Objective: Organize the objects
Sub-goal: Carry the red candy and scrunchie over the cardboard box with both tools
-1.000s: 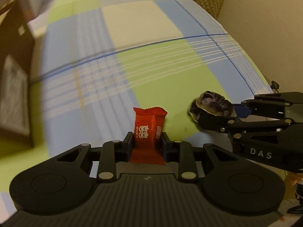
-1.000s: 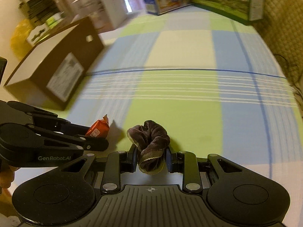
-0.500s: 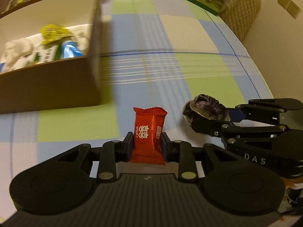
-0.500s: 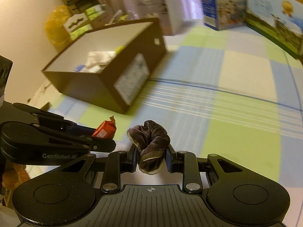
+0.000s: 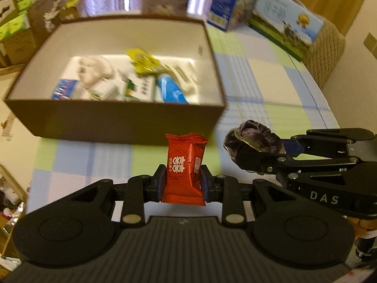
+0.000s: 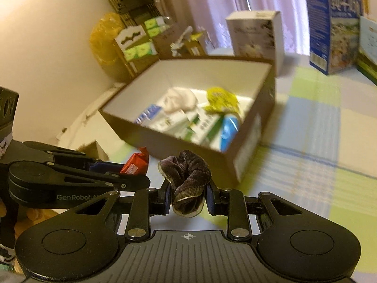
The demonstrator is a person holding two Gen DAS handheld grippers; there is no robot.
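Checked blue, green and cream cloth covered the desk [image 5: 271, 89], and a brown cardboard box [image 5: 117, 120] sat on it, open and already holding a jumble of packets. Left hand-held gripper [image 5: 182, 185] was clamped on a red candy packet [image 5: 185, 172] standing upright just short of the box's near wall, while the right hand-held gripper [image 6: 188, 197] right beside it was squeezed onto a dark purple velvet scrunchie [image 6: 187, 181], both up off the cloth

Cream plaster wall [image 6: 47, 47]; pale lilac curtains [image 6: 212, 4], backlit; dark metal rack [image 6: 127, 2]; beige quilted chair back [image 5: 327, 54]; wall socket plate [image 5: 371, 44], possibly; table under blue-green-cream checked cloth [image 5: 271, 80].
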